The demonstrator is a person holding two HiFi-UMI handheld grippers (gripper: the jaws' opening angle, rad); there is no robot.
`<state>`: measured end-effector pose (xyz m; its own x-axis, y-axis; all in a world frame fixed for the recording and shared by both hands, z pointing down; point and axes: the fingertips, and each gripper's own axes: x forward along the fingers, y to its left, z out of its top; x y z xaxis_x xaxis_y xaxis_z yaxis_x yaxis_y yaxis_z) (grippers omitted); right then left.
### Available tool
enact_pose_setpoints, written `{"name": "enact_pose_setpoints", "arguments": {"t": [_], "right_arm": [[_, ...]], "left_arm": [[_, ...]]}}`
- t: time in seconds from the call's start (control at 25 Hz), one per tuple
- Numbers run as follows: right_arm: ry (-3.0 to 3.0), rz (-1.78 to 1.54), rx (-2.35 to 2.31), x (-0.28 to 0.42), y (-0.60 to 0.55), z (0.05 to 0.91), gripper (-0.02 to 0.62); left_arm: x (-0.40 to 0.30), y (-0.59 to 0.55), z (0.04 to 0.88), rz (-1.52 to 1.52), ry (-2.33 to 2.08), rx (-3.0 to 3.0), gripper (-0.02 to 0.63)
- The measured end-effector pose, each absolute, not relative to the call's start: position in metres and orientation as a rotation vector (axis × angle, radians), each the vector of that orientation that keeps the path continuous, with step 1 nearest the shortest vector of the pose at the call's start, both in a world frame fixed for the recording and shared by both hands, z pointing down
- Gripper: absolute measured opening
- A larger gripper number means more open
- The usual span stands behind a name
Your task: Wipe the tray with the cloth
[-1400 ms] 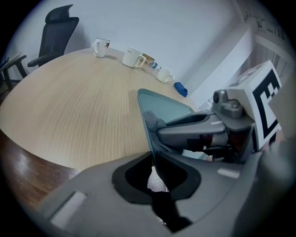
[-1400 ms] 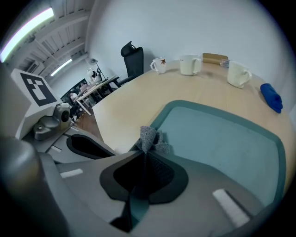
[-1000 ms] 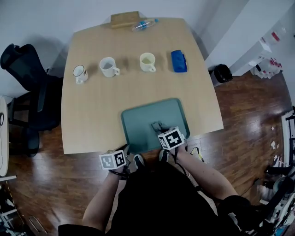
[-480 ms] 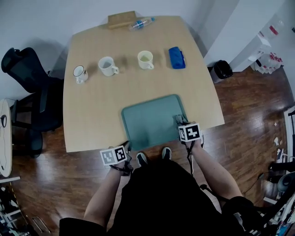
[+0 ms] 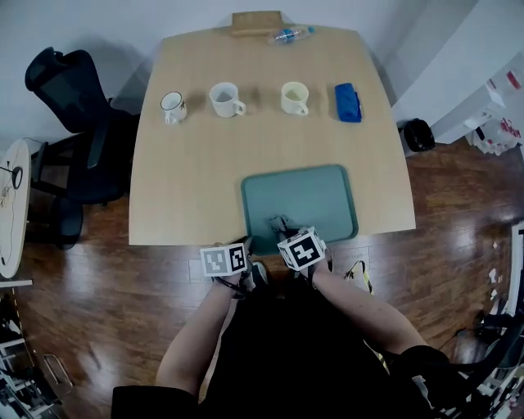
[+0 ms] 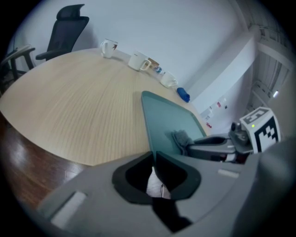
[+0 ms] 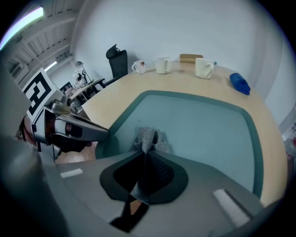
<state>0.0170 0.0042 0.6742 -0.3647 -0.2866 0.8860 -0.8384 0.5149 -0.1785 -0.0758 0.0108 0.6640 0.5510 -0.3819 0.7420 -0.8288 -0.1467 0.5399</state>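
Observation:
A teal tray lies at the near edge of the wooden table. My left gripper is shut on the rim at the tray's near-left corner; in the left gripper view the tray runs straight out from between the jaws of this gripper. My right gripper is shut on a small grey cloth and presses it on the tray's near-left part. In the right gripper view the bunched cloth sticks out ahead of the right gripper onto the tray.
Across the far side of the table stand a speckled mug, a white mug and a cream mug, with a blue object to their right. A wooden block and a bottle lie at the far edge. An office chair stands left.
My right gripper with the cloth swept from the tray's near middle to its near-right corner, then back left to the near-left part. The left gripper kept its hold on the tray.

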Motion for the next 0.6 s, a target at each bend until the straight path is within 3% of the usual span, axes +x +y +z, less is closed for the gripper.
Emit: {"name": "enact_pose_setpoints", "arguments": {"t": [0.32, 0.6], "right_arm": [[-2.008, 0.788, 0.772, -0.054, 0.021, 0.671, 0.026], [-1.923, 0.794, 0.876, 0.030, 0.016, 0.677, 0.026]], "left_arm": [[-0.079, 0.009, 0.663, 0.530, -1.009, 1.752, 0.031], [-0.084, 0.012, 0.666, 0.529, -1.009, 1.752, 0.031]]}}
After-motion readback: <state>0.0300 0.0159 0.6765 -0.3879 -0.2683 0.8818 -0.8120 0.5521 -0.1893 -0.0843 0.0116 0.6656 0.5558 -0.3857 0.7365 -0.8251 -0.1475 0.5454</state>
